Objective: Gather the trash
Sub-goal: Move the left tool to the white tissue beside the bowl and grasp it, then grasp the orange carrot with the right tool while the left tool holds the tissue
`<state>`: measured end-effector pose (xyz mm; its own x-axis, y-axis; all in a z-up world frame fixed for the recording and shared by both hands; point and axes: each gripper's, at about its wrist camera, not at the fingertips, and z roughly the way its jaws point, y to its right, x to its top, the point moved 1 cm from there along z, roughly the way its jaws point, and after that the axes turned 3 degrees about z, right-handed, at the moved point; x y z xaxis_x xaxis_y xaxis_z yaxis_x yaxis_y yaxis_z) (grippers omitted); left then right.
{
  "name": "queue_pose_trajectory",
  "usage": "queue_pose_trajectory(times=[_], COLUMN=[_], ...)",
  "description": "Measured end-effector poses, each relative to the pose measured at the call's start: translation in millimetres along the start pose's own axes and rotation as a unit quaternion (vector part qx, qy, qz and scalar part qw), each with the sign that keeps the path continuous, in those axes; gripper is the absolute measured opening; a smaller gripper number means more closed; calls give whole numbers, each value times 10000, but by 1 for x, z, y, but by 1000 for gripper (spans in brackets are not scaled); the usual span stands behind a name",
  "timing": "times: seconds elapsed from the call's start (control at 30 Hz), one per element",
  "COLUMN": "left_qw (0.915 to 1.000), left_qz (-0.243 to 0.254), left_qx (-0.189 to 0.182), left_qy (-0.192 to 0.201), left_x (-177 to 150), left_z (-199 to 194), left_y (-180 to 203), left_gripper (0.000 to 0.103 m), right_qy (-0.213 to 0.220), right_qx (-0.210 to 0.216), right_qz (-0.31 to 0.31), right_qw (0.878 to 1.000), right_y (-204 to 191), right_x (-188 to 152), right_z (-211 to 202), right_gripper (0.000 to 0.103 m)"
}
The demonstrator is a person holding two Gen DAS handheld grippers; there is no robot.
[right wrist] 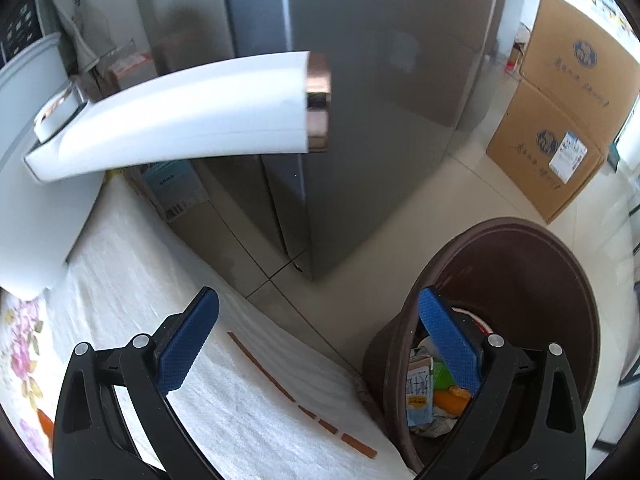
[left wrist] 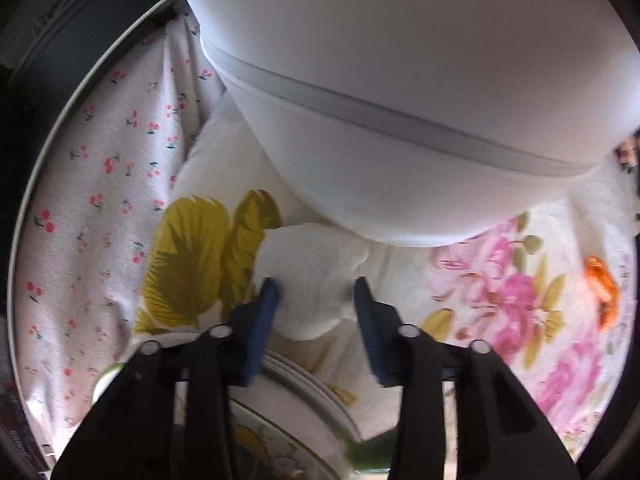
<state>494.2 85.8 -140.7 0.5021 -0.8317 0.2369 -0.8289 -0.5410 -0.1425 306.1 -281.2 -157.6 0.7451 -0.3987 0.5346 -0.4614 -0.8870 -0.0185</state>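
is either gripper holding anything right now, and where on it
Left gripper straddles a crumpled white tissue at its lower end, grip not clearly made. Right gripper is open and empty.

Both views are bright with soft daylight, and fisheye bending darkens their corners. The left wrist view is smeared by motion blur. A large white appliance (left wrist: 400, 92) shades the floral tablecloth (left wrist: 100, 200) beneath.

Left gripper (left wrist: 316, 286) pointing steeply down, jaws half apart, right gripper (right wrist: 320, 312) spread wide
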Motion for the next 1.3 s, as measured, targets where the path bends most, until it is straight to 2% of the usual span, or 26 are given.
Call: queue_pose_trajectory(times=[0.07, 0.13, 0.2, 0.27, 0.47, 0.7, 0.83, 0.97, 1.03, 1.13, 1.2, 1.3], left_qw=[10000, 9998, 9997, 9996, 9991, 9975, 9979, 9950, 9896, 9731, 9527, 9040], left_qz=[-28, 150, 242, 272, 368, 586, 308, -402, -832, -1674, -2405, -3544], left_qx=[8, 91, 95, 86, 1, -123, -45, 146, 137, 72, 123, 186], left_qy=[32, 27, -33, 49, 207, 375, 574, 904, 1167, 1579, 1856, 2383], left_x=[1, -1, -3, -7, -28, -55, -77, -105, -120, -142, -157, -185], left_z=[2, 1, -4, -13, -42, -78, -103, -130, -145, -161, -167, -182], left_y=[-1, 7, 20, 28, 66, 142, 179, 223, 240, 263, 270, 277], left_gripper=[29, 27, 20, 17, 16, 16, 16, 16, 16, 16, 16, 16], right_qy=[35, 41, 41, 29, 128, 202, 217, 320, 324, 400, 197, -193], right_qx=[-2, -11, -56, -59, 135, 403, 740, 1156, 1426, 1686, 1814, 1988], right_qz=[-42, -83, -130, -126, -86, -171, -323, -531, -717, -1176, -1631, -2029], right_qw=[10000, 10000, 9999, 9999, 9998, 9988, 9965, 9914, 9866, 9778, 9696, 9586], right_y=[-2, -3, -3, -2, 1, 7, 11, 11, 4, -15, -34, -63], right_x=[-1, -2, -4, -6, -9, -19, -34, -48, -58, -79, -96, -117], right_z=[-2, -2, -2, -3, -17, -47, -80, -117, -132, -150, -150, -136], right_gripper=[96, 96, 96, 96, 96, 96, 96, 96, 96, 96, 96, 96])
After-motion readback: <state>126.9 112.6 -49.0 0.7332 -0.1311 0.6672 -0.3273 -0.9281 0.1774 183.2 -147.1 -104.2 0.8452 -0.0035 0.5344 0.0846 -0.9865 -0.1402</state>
